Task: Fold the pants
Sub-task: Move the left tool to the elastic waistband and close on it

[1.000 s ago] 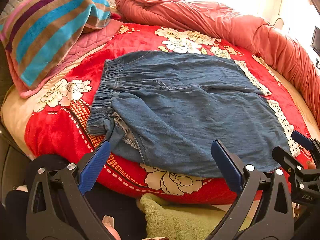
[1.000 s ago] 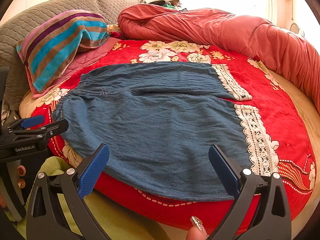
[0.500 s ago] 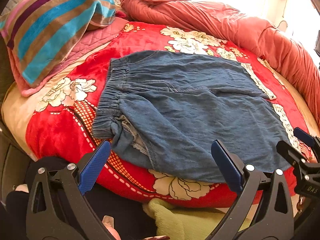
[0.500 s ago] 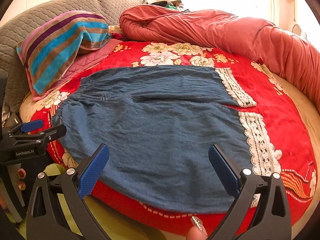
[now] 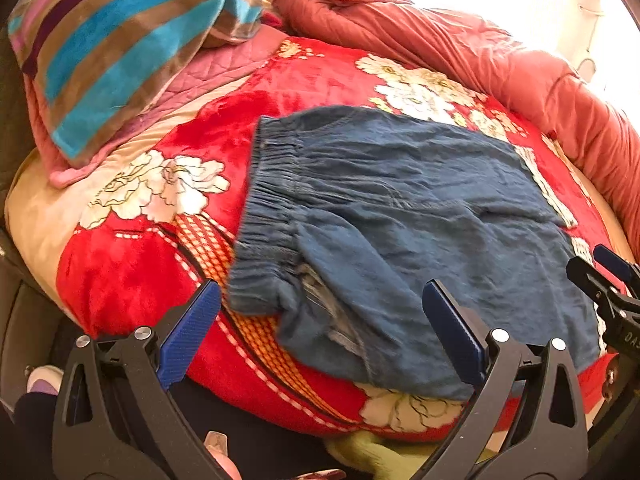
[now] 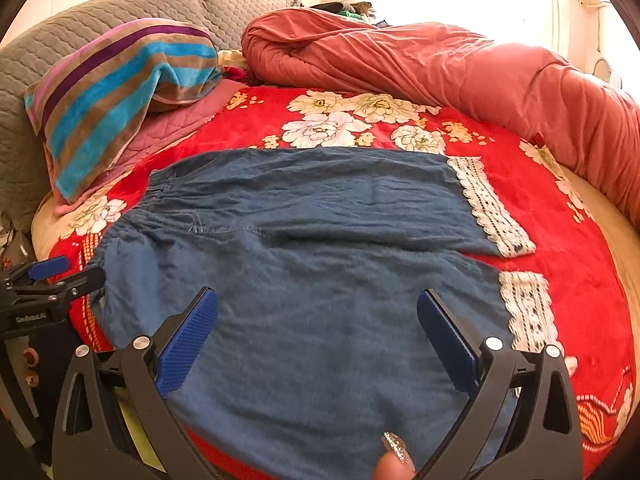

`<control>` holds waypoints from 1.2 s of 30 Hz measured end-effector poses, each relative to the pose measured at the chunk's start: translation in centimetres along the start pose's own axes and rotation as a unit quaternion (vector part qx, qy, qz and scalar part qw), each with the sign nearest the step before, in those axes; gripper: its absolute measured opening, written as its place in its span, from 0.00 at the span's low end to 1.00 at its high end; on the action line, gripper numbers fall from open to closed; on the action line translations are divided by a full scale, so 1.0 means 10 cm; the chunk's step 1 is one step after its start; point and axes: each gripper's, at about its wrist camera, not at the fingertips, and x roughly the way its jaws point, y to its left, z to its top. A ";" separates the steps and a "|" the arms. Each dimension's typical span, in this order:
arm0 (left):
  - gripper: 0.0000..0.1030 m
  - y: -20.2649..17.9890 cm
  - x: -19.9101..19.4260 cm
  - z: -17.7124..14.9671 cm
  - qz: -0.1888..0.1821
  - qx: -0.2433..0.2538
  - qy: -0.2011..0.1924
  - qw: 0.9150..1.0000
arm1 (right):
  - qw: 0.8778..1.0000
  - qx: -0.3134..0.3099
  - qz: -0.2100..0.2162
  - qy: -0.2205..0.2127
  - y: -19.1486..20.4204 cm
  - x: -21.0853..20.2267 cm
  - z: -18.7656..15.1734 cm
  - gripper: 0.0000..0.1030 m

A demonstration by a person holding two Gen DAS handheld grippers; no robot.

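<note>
Left gripper (image 5: 320,328) spread wide, nothing between its blue pads, poised just over the near waistband corner of the pants (image 5: 400,220). Right gripper (image 6: 316,338) likewise spread wide and empty, low above the near leg, also seen at the right edge of the left wrist view (image 5: 608,280). Blue denim pants lying flat across the red floral blanket (image 6: 560,208) on the bed, elastic waistband (image 5: 264,208) toward the left, two legs toward the right ending in white lace hems (image 6: 492,208), near leg reaching the blanket's near edge. Near waistband corner rumpled, with a bit of pale lining showing. Striped pillow (image 6: 116,100) at far left on a pink quilted pad, well apart from the pants. Rolled salmon duvet (image 6: 440,72) along the far and right side of the bed. Glittered fingernail (image 6: 394,446) at the bottom of the right wrist view.
</note>
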 end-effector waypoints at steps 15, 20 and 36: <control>0.92 0.31 0.31 0.40 0.015 -0.014 0.012 1.000 | 0.999 -0.037 0.009 0.007 0.11 0.53 0.47 0.96; 0.92 0.31 0.42 0.57 0.018 -0.009 0.013 1.000 | 0.998 -0.056 0.023 0.010 0.17 0.69 0.70 0.96; 0.92 0.45 0.95 1.19 0.003 0.013 0.023 1.000 | 0.989 -0.143 0.019 0.034 0.30 1.54 1.31 0.96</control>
